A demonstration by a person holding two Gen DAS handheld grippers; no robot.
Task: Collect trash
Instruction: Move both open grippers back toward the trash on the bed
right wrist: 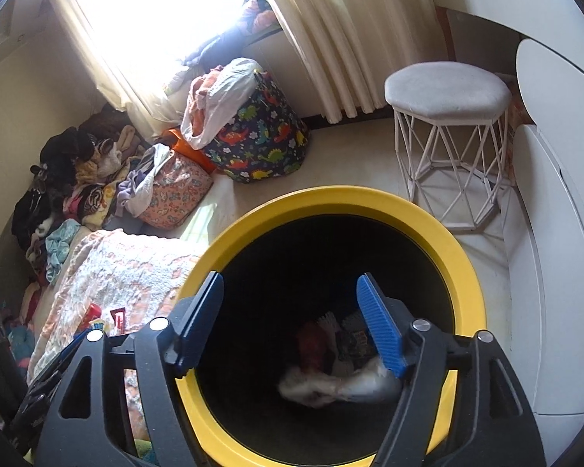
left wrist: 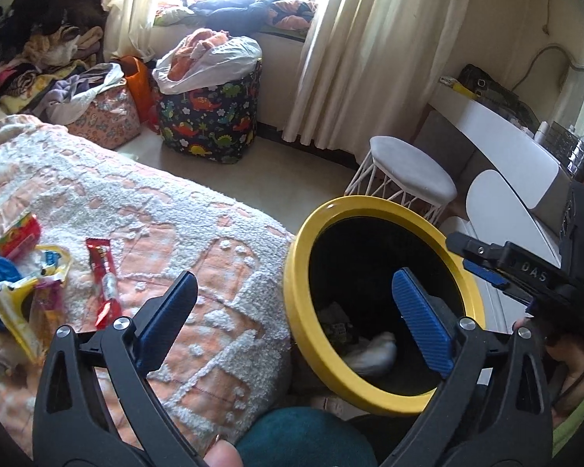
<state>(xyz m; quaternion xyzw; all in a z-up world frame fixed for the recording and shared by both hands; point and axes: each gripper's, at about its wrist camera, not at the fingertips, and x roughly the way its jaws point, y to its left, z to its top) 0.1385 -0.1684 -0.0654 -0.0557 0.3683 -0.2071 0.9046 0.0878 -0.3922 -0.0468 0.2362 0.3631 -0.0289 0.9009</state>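
The right gripper [right wrist: 292, 323] hangs over the mouth of the yellow-rimmed bin [right wrist: 331, 204], jaws apart and holding nothing; crumpled scraps already lie at the bottom, a pale blurred one just under its right finger. The left gripper [left wrist: 299, 323] is likewise spread and empty, straddling the bed's edge and the bin's rim [left wrist: 311, 330]; what remains to collect sits on the orange-and-white bedspread [left wrist: 198, 233], off to its left: a red wrapper [left wrist: 104, 286] with its long axis running roughly toward and away from the camera, and beyond it a heap of bright wrappers [left wrist: 17, 292]. I judge the left gripper the nearer, the red wrapper first, and a leftward swing is needed.
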